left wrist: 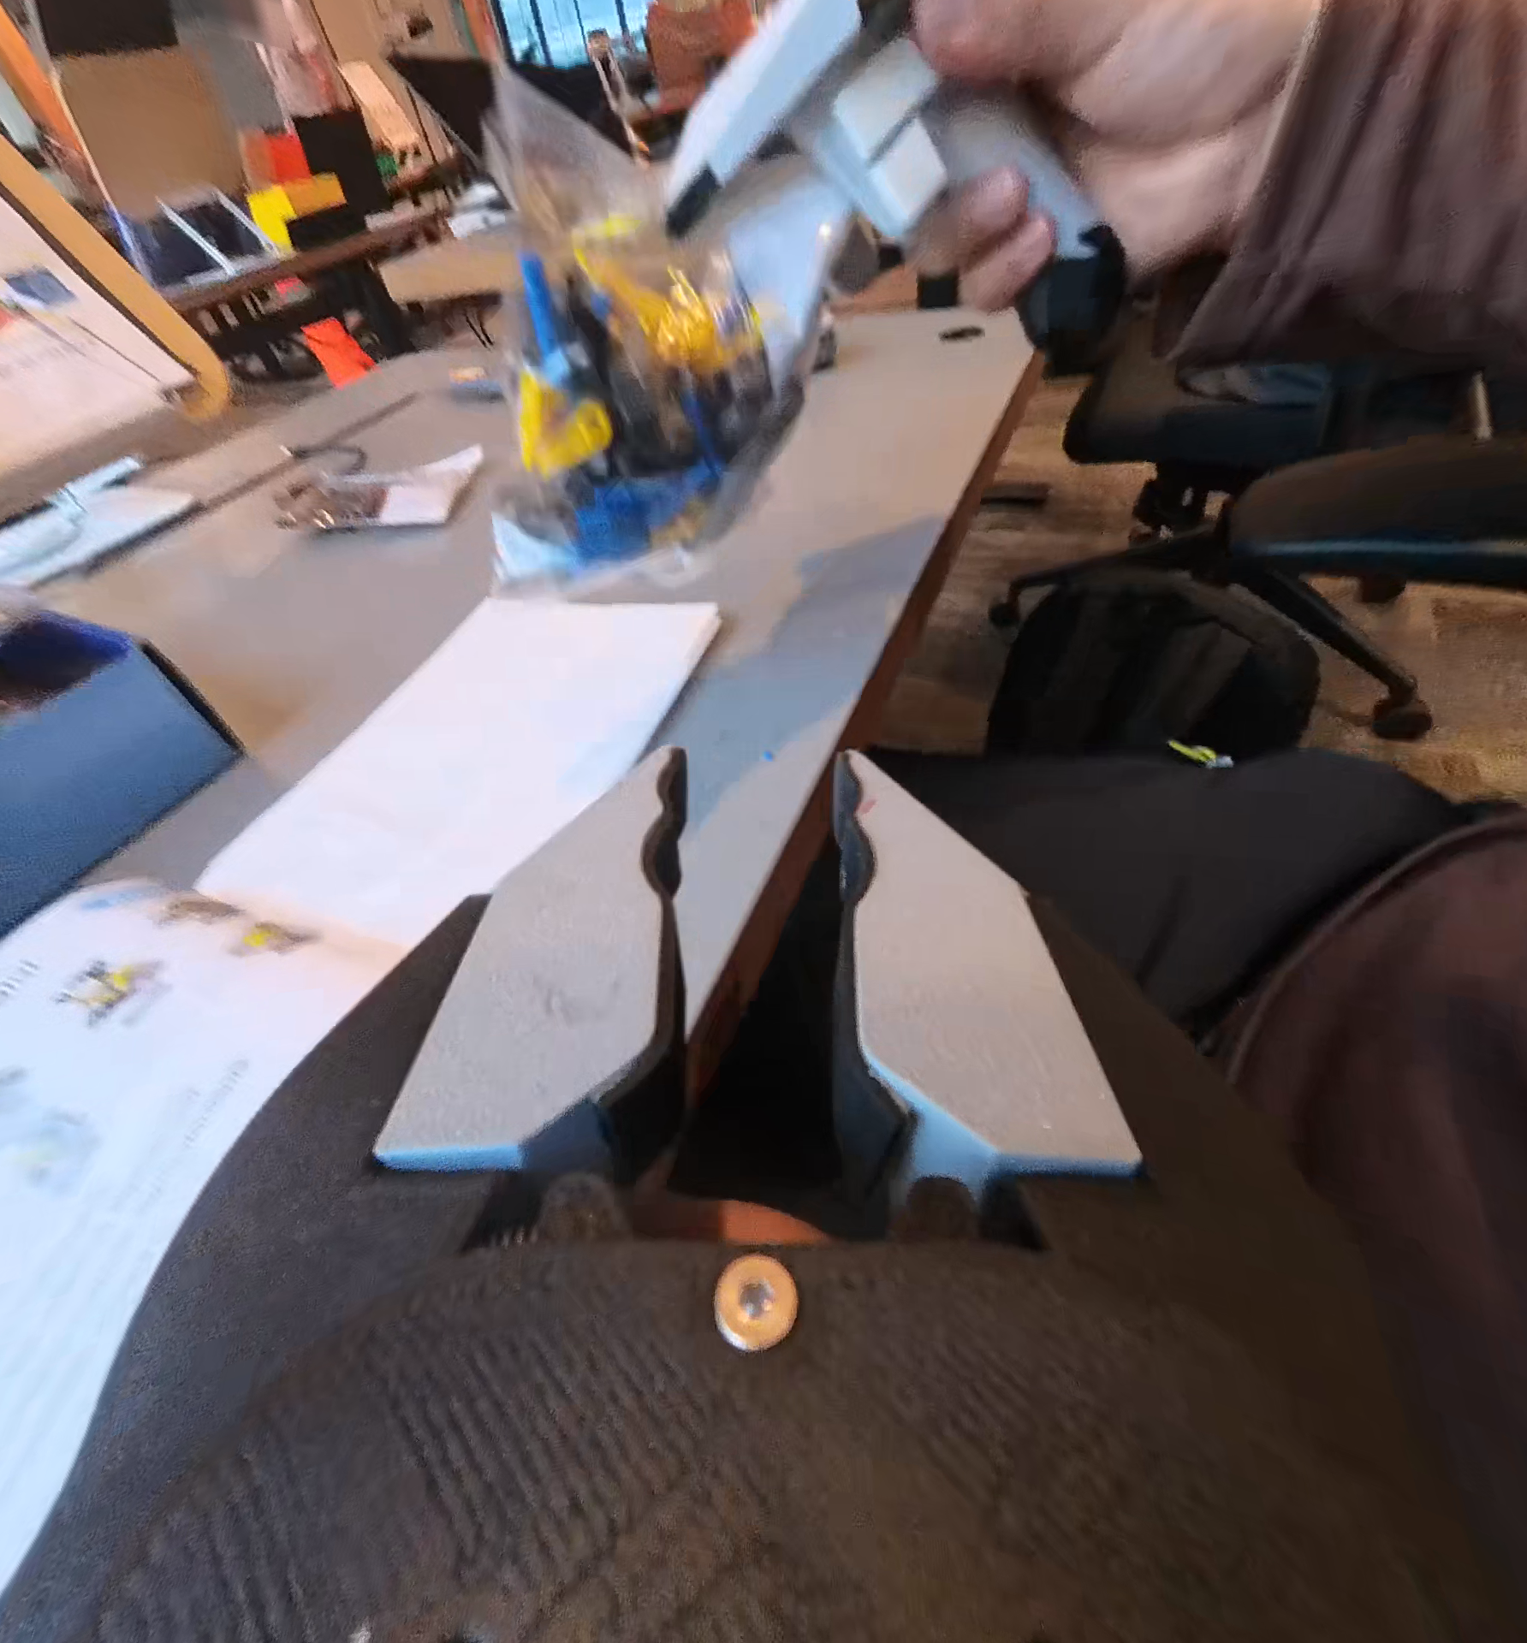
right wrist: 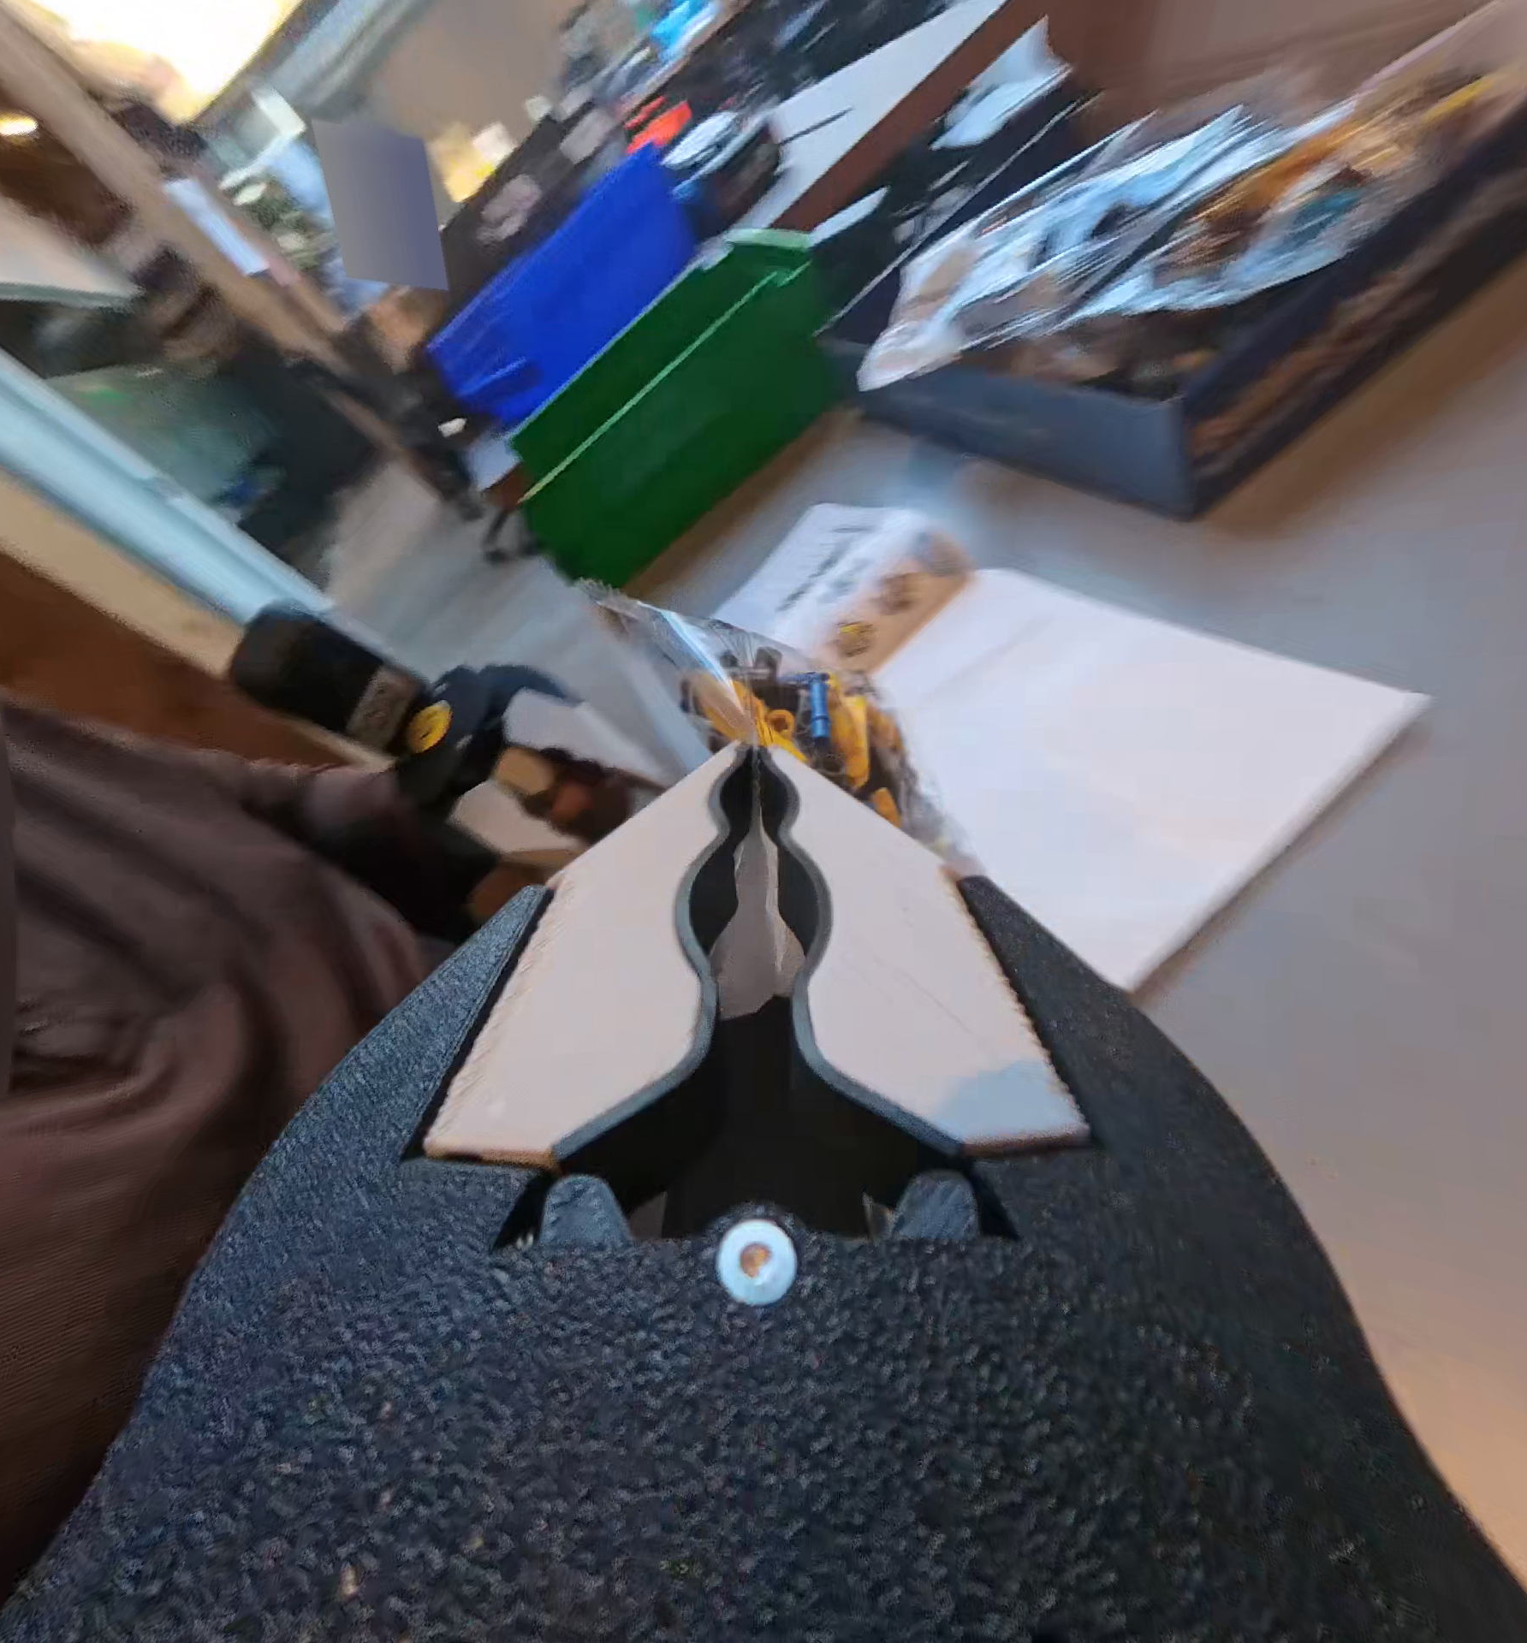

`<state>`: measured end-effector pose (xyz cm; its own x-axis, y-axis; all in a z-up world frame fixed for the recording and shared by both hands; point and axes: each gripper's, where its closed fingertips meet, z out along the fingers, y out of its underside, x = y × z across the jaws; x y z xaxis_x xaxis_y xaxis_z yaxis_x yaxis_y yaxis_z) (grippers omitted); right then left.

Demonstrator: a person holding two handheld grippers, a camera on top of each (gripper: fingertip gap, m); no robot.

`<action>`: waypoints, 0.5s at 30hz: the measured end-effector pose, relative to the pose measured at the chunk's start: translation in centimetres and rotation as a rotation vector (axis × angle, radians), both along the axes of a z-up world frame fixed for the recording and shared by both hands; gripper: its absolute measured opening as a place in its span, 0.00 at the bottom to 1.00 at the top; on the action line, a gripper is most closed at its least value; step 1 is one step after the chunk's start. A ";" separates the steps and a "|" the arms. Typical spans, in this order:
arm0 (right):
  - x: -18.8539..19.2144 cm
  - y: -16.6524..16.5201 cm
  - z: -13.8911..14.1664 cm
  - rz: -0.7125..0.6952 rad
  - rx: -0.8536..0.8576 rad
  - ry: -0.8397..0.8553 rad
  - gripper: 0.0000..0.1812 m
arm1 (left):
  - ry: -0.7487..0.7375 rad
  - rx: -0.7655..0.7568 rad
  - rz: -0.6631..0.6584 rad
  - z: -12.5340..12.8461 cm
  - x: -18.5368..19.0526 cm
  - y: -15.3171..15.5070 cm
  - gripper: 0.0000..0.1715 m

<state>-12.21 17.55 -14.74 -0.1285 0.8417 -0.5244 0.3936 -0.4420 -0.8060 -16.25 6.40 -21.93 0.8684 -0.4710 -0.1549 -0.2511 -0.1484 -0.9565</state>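
My right gripper (right wrist: 753, 756) is shut on the top edge of a clear plastic bag (right wrist: 795, 702) full of yellow, blue and black toy parts. In the left wrist view the same bag (left wrist: 635, 409) hangs from that gripper (left wrist: 742, 151), its bottom at the grey table (left wrist: 875, 498). My left gripper (left wrist: 758, 782) is open and empty, low over the table's right edge, well short of the bag. A white paper sheet (left wrist: 475, 756) lies just left of its fingers.
A dark blue box (left wrist: 57, 756) with more bags stands at the left; it also shows in the right wrist view (right wrist: 1187, 356). An open instruction booklet (left wrist: 75, 1067) lies near me. Office chairs (left wrist: 1365, 516) and a black backpack (left wrist: 1151, 676) stand beside the table. The grippers' ends are close to 15 cm from one another.
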 end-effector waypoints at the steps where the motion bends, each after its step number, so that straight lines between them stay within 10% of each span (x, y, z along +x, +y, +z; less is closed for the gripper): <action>1: -0.6 -1.3 0.1 0.067 -0.037 -0.002 0.00 | -0.003 0.012 0.013 0.8 -0.5 0.4 0.19; 8: -4.1 -8.0 -0.2 0.358 -0.203 0.014 0.00 | -0.061 -0.116 0.080 0.9 -4.3 0.7 0.43; 15: -5.7 -11.0 -0.7 0.473 -0.109 0.038 0.01 | 0.084 -0.002 0.071 0.7 -3.8 0.3 0.16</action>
<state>-17.89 6.58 -15.42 -0.5040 0.6270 -0.5940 0.5433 -0.3045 -0.7824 -20.07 6.68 -21.22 0.8835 -0.4094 -0.2277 -0.3194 -0.1708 -0.9321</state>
